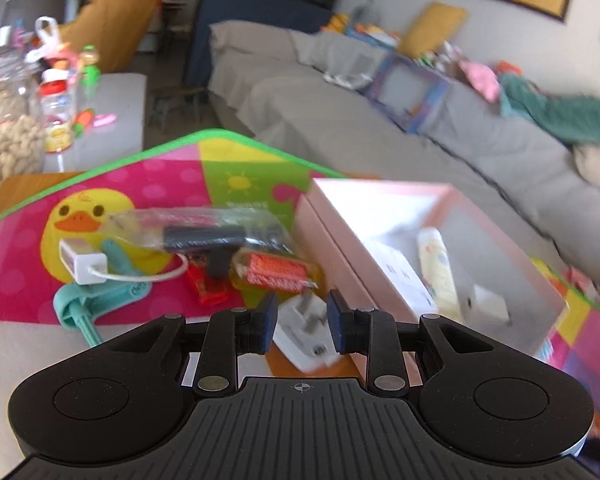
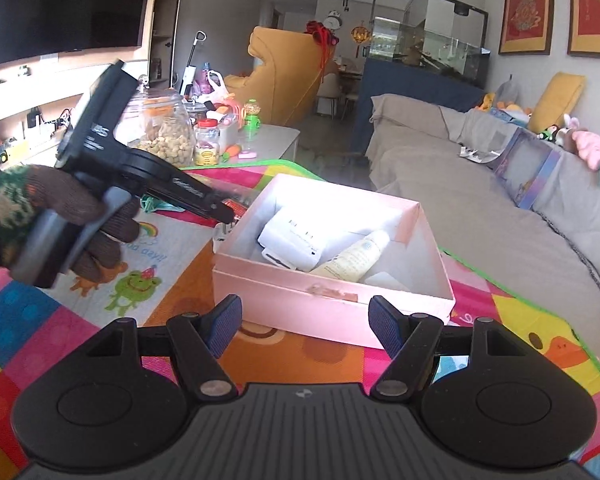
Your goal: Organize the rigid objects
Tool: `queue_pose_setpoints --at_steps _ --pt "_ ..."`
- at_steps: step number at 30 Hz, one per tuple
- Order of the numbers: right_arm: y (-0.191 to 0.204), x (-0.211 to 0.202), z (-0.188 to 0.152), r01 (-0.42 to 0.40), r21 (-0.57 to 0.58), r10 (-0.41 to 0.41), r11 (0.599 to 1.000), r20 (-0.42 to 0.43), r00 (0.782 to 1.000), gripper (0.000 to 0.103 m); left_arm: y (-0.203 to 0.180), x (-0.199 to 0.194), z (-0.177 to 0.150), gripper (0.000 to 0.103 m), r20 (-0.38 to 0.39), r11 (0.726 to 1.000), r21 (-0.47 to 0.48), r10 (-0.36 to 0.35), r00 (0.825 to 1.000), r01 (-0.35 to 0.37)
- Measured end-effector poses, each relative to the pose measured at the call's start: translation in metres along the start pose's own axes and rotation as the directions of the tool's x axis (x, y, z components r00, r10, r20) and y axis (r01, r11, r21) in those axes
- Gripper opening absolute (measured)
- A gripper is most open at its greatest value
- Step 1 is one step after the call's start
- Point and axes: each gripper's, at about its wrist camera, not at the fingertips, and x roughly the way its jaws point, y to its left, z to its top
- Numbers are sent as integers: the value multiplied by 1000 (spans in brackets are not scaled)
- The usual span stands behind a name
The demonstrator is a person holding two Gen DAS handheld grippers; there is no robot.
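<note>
Bright cartoon play mat [image 1: 156, 184] covered the counter, a grey sofa [image 1: 380, 120] running behind it, and the pink box [image 2: 332, 312] sat open toward the right with a white adapter [image 2: 288, 236] and a cream tube [image 2: 356, 256] already lying inside.

Down came the left tongs [image 1: 302, 326], set narrow — their blue pads flanked a white wall plug [image 1: 304, 328] lying prongs-up on the mat, just beside the box's near wall. Whether the pads actually pressed on the plug could not be told; motion blur smeared that spot. From the right wrist view, a gloved hand [image 2: 60, 216] carried those tongs nose-down at the box's left corner.

The right tongs [image 2: 304, 328] stood wide and empty, aimed squarely at the pink box's front wall, nothing between the pads.

So the left hand was clearly the nearer one. The plug lay dead ahead of its tips, its longer side running roughly along the pointing line, and the box opening waited just to the right — likely a short lift and carry. Behind the plug, well clear, lay a bagged black part [image 1: 204, 236], a red packet [image 1: 276, 274], a white cable adapter [image 1: 82, 266] and a teal clamp [image 1: 100, 298], not yet sorted.
</note>
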Motion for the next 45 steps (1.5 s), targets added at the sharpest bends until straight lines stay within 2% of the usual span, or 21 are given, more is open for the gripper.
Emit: queue_pose_setpoints --at_steps 5,8,10,12,16,19,21,25,28,30,32,33,34,35,36,38,41,43,45 --pt "-4 -1 5 -49 47 50 998 -1 999 71 23 -23 6 30 135 994 -94 74 988 -61" --pt "-6 8 21 -94 109 100 990 -49 994 71 48 -37 9 30 128 977 -179 139 982 -115" --pt "-3 22 42 -109 128 122 986 -100 987 71 66 -45 12 30 113 962 -240 163 980 -132" --pt "1 35 68 -152 129 165 980 -102 981 71 82 -52 12 30 133 953 -274 175 976 -134" --pt "16 75 115 -227 113 242 967 -136 961 71 106 -58 -3 30 186 931 -314 250 950 -184" --pt "33 112 141 -247 75 257 966 -197 946 70 122 -58 -14 30 226 909 -377 274 935 -176" --pt "44 139 156 -260 62 268 963 -225 937 70 131 -57 -17 30 235 898 -413 269 934 -154" --pt "63 194 176 -254 62 261 965 -275 925 71 145 -52 -18 30 233 891 -449 182 955 -61" --pt "83 237 184 -246 8 235 969 -330 914 71 145 -50 -23 30 255 889 -453 192 948 -58" --pt "94 263 186 -241 -29 214 970 -367 905 71 140 -50 -25 30 261 905 -415 212 942 -88" --pt "100 284 186 -231 -36 200 972 -382 902 70 137 -52 -27 30 277 912 -403 194 941 -70" --pt "101 294 186 -237 -15 212 971 -396 894 70 138 -54 -27 30 290 914 -403 181 940 -52" --pt "100 302 185 -243 14 227 970 -415 881 64 138 -57 -28 30 301 913 -406 175 937 -40" --pt "99 308 184 -253 49 248 966 -438 864 51 140 -58 -28 30 310 910 -413 172 935 -30" --pt "99 311 181 -267 81 274 960 -456 847 47 142 -60 -29 30 314 905 -425 168 934 -20" --pt "100 307 176 -283 98 295 954 -469 833 45 148 -60 -30 30 311 888 -460 153 938 8" --pt "98 289 170 -332 97 336 938 -487 806 37 158 -55 -30 30 268 861 -507 119 956 35" --pt "94 272 165 -361 92 358 928 -497 791 35 160 -52 -30 30 247 858 -512 97 964 45" --pt "91 255 156 -377 87 367 922 -504 782 35 156 -50 -28 30 228 869 -494 98 969 28"
